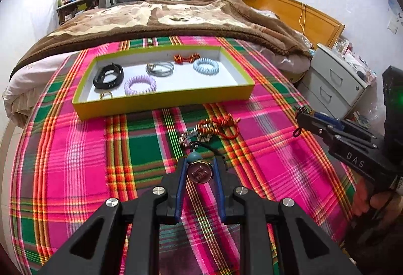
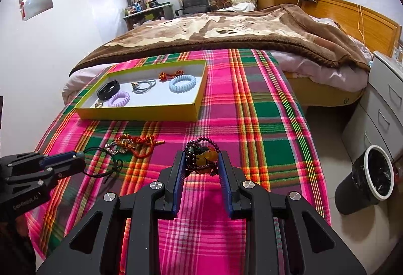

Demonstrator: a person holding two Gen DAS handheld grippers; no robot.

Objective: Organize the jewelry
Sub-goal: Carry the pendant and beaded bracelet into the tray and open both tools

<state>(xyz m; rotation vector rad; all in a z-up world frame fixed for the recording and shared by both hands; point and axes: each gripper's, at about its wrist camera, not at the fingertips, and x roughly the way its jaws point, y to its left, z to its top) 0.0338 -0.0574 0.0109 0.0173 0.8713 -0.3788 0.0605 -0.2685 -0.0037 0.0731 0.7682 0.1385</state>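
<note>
A: Step in hand, as I read it: both pieces are gripped, neither is boxed. The left hand-held gripper (image 1: 200, 169) is closed down on a round metal pendant (image 1: 200, 172) with a letter stamped on its face. A blue-grey bead (image 1: 194, 156) sits at its fingertips and a black cord (image 1: 201, 145) trails ahead onto the plaid blanket (image 1: 75, 149).

B: And the right hand-held gripper (image 2: 201, 161)?

A: Narrowed onto a bunched string of dark purple beads (image 2: 201, 156) with amber pieces in it. The bundle fills the gap between the fingers; one loop sticks out past the tips.

B: Where does it all go?

A: Into the yellow box (image 1: 163, 100), well ahead of both grippers, further up the bed. It already holds a black band (image 1: 108, 76), a lilac coil (image 1: 140, 85), a blue coil (image 1: 206, 66), grey rings (image 1: 160, 68), a small red knot (image 1: 186, 58) and a gold ring (image 1: 105, 94).

B: Anything loose?

A: A red knotted cord with metal beads (image 1: 214, 129), on the blanket just ahead of the left gripper, between it and the box.

B: Pose?

A: Both held low over the blanket, pointing toward the box, left tips near the cloth. The right one stands off to the left one's right, angled inward.

B: Next move?

A: My guess: carry forward over the near wall, release over bare white floor. Watch the trailing cord; it could snag the red piece.
</note>
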